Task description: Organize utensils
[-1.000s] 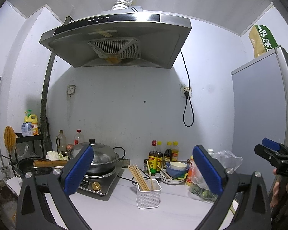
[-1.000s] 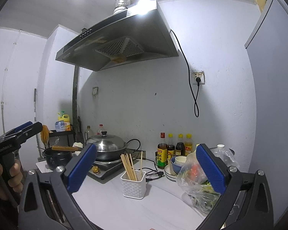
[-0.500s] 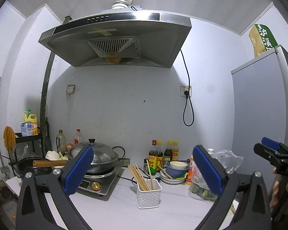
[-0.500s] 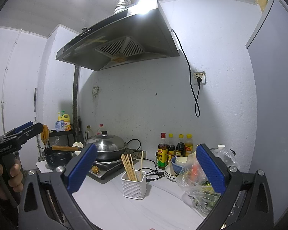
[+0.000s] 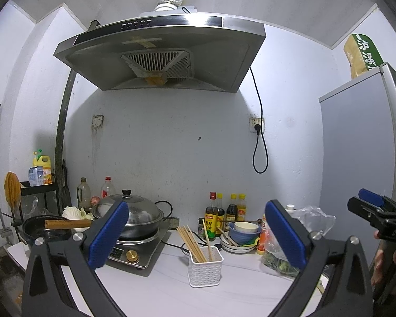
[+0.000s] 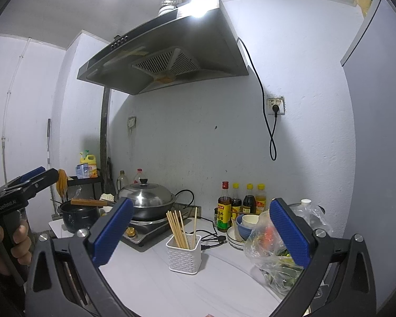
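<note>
I hold my left hand-held gripper (image 5: 195, 233) and my right hand-held gripper (image 6: 202, 231) up in front of the counter (image 5: 171, 288), both with jaws spread wide and nothing between them. The chopsticks (image 5: 191, 243) stand in the white basket (image 5: 205, 266) near the middle of the counter, most of them leaning left in a bunch and one or two apart on the right side. More utensils seem to rest on the stacked bowls and plates (image 5: 241, 233) just behind the basket, though I cannot make out what they are.

This could be the scene with sorting still to come or with the chopsticks already gathered; I cannot say which. If I do go for a stick, I judge it best to come from above, pinch it near the upper end where it stands free of its neighbours, and steady the light basket so it does not tip or slide.
</note>
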`<state>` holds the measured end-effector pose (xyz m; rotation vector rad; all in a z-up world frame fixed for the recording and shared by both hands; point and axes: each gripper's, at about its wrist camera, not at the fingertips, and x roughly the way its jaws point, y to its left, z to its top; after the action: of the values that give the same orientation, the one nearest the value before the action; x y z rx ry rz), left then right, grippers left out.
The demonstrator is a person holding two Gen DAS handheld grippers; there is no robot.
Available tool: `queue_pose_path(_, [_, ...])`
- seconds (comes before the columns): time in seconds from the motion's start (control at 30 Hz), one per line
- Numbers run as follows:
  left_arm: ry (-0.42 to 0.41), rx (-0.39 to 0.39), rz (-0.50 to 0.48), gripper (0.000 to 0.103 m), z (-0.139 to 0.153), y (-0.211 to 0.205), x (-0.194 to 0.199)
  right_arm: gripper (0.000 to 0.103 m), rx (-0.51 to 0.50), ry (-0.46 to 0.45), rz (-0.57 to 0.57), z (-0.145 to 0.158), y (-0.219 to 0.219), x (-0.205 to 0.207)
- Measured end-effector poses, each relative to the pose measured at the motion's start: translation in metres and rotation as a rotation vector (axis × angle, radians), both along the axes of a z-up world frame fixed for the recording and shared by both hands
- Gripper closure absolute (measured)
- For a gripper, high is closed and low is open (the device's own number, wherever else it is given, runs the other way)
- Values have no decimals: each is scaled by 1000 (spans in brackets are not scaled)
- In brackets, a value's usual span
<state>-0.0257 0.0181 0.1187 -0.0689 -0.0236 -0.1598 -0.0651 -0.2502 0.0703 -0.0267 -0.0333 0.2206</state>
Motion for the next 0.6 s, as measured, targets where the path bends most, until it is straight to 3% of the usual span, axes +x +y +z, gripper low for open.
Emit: queue_pose_path(0.6, [23, 3, -8, 0, -4, 5, 10, 1, -13, 18, 17, 0, -1, 15])
